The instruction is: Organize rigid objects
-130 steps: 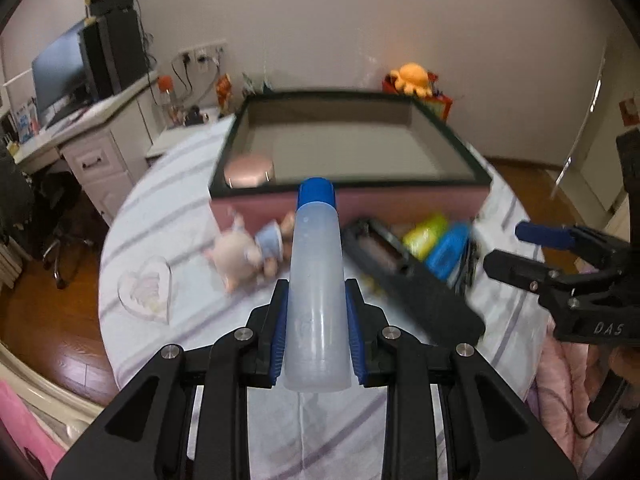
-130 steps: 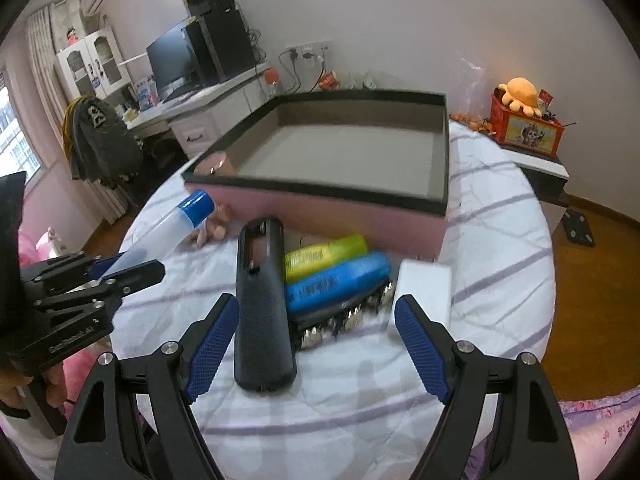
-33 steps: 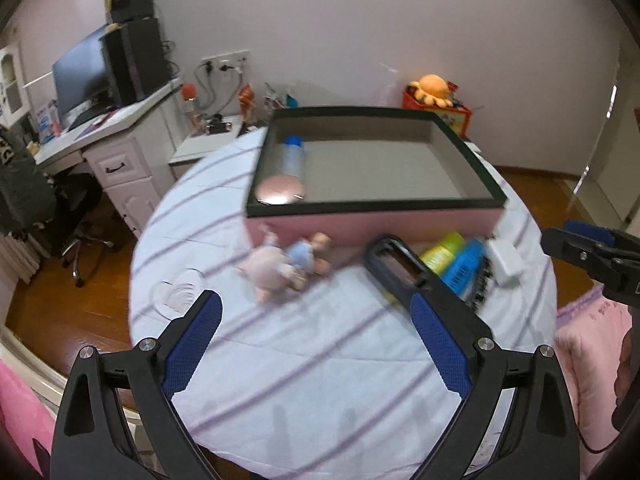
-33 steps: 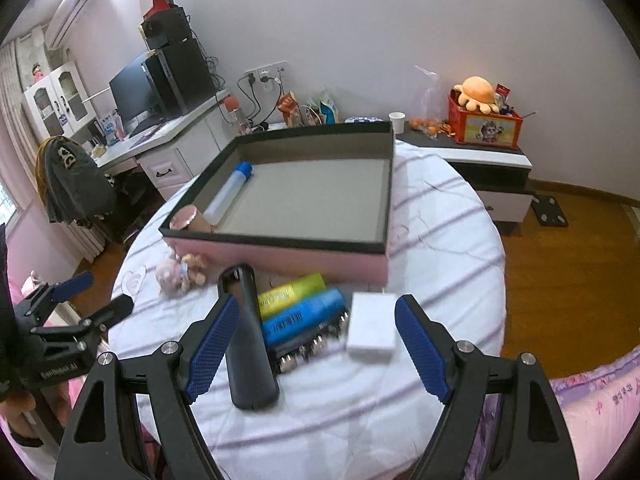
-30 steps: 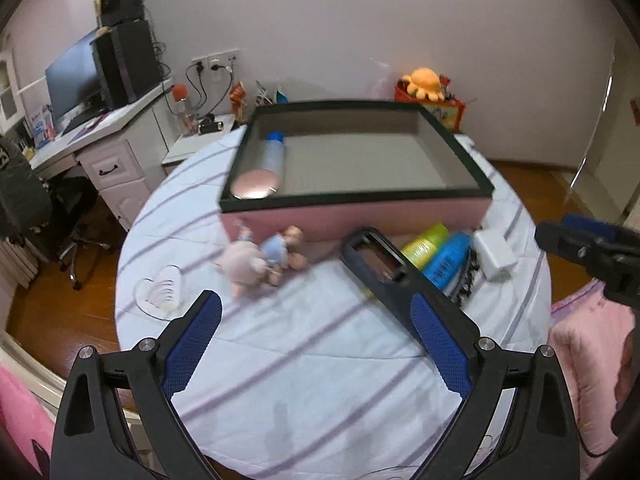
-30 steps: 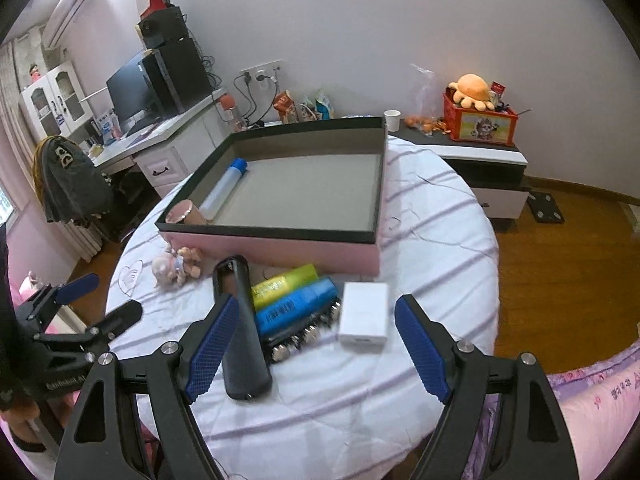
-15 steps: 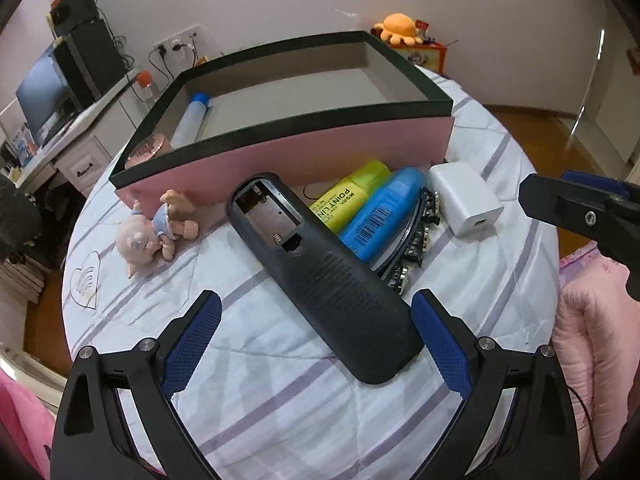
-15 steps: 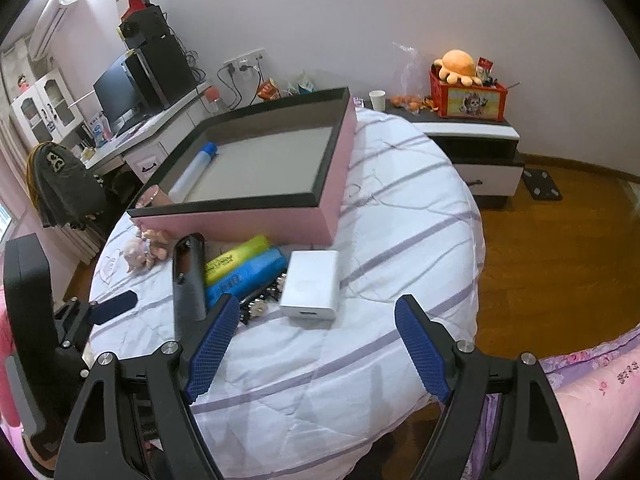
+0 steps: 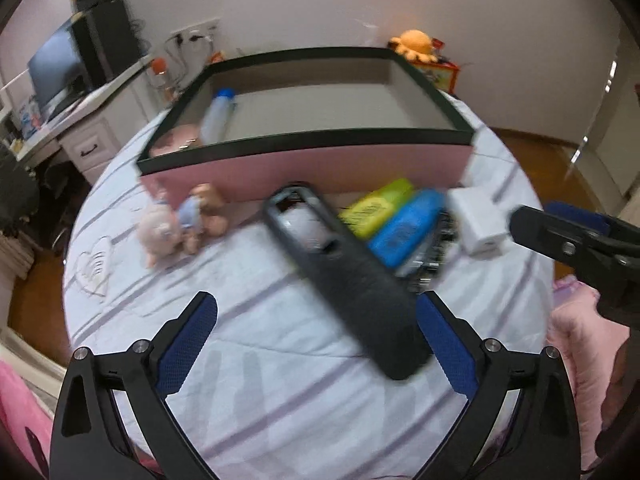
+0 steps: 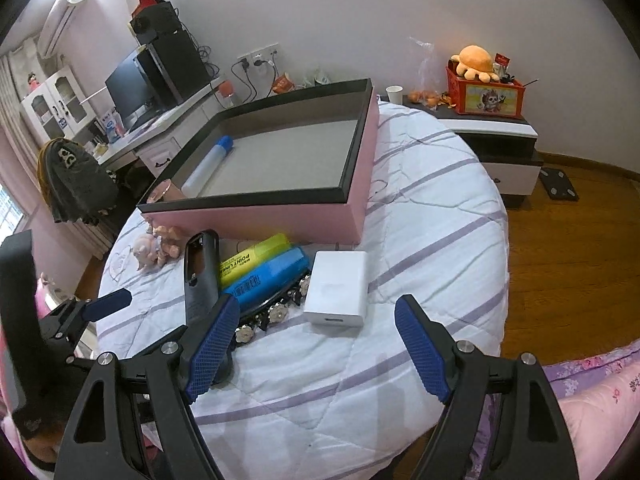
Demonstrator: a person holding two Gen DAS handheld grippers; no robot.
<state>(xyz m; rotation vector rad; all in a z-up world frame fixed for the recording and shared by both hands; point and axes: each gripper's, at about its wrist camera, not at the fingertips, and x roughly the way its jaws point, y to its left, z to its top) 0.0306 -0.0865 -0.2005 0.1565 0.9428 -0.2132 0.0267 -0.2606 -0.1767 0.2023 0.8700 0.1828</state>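
A pink box with a black rim (image 9: 304,160) (image 10: 304,212) stands on the round table and holds a blue-capped bottle (image 9: 216,118) (image 10: 206,168) and a round pink case (image 10: 162,191). In front of it lie a long black case (image 9: 348,288) (image 10: 200,276), a yellow tube (image 9: 378,206) (image 10: 250,258), a blue tube (image 9: 404,232) (image 10: 268,276) and a white charger block (image 9: 480,222) (image 10: 338,288). My left gripper (image 9: 316,346) is open above the black case's near end. My right gripper (image 10: 316,346) is open just short of the white charger.
A small pink doll (image 9: 180,224) (image 10: 154,246) lies left of the black case. A black beaded band (image 10: 276,310) sits under the tubes. The striped quilted cloth (image 10: 420,240) covers the table. A desk with a monitor (image 10: 132,92) stands far left, a low cabinet (image 10: 500,140) far right.
The left gripper let go of the bottle, which now lies in the box, and came down toward the black case. The right gripper drifted right and lower toward the white charger.
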